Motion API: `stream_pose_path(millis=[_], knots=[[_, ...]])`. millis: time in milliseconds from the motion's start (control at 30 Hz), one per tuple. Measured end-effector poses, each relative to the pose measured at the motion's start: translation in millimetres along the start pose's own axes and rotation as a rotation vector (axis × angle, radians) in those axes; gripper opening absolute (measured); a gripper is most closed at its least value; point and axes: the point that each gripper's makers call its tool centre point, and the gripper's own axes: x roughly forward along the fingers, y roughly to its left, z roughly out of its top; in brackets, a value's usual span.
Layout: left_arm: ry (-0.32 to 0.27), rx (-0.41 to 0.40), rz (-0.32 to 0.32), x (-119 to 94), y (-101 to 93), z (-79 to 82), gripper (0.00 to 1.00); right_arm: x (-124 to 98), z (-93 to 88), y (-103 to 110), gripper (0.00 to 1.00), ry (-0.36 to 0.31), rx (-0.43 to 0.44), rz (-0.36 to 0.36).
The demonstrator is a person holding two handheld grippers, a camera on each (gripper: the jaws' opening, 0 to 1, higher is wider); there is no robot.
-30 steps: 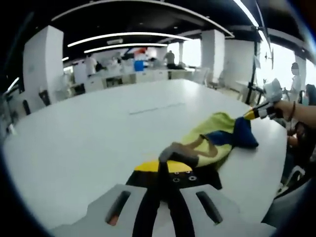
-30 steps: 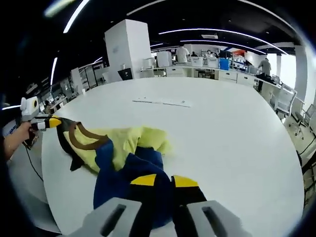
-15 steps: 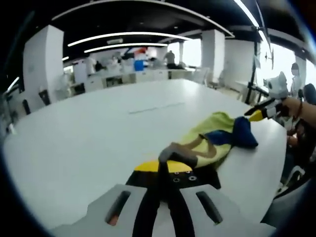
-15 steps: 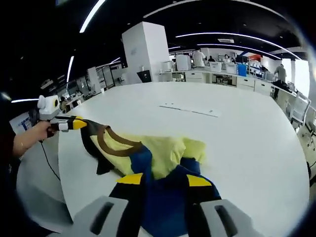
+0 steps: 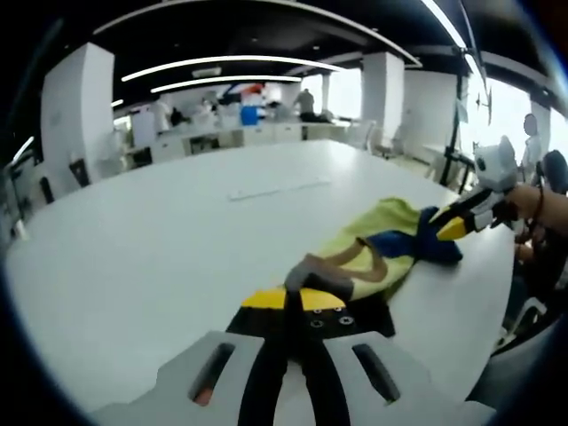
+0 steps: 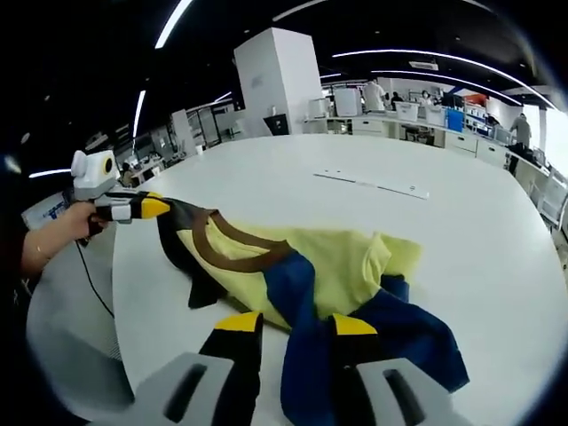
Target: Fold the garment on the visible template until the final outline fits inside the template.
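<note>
— So, how are the two hands posed?

— In the left gripper view, the left gripper (image 5: pixel 297 306) reaches forward low over the white table (image 5: pixel 160 240), its yellow-tipped jaws pressed together on the brown-trimmed end of the garment (image 5: pixel 373 253). Off to the right, a hand (image 5: pixel 541 200) holds the right gripper (image 5: pixel 448 226) at the garment's far blue end.

— And from the other side?

— In the right gripper view, the right gripper (image 6: pixel 288 324) has its jaws a little apart with the blue cloth running between them; whether they truly pinch it I cannot tell. At the left, a hand (image 6: pixel 75 222) holds the left gripper (image 6: pixel 155 209) level, closed on the dark collar.

— Where does the garment lie?

— Stretched between the two grippers near the table's edge, rumpled, its middle resting on the table top.

— Count things for me.

— One garment, yellow with blue parts and a brown neckline. Two grippers, two hands. One thin pale strip (image 6: pixel 377 184) lying farther out on the table, well apart from the garment.
</note>
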Motion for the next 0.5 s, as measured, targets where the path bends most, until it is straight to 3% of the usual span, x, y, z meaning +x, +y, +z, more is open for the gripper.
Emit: stream_pose_path(millis=[300,500], knots=[[0.005,0.0,-0.005,0,-0.3,-0.2,0.0,17,-9.8,-2,0.15,0.04,-0.024,-0.006],[0.009,0.0,-0.005,1,-0.3,-1.4,0.0,22,-19.7,-6,0.03,0.076,-0.056,-0.039]])
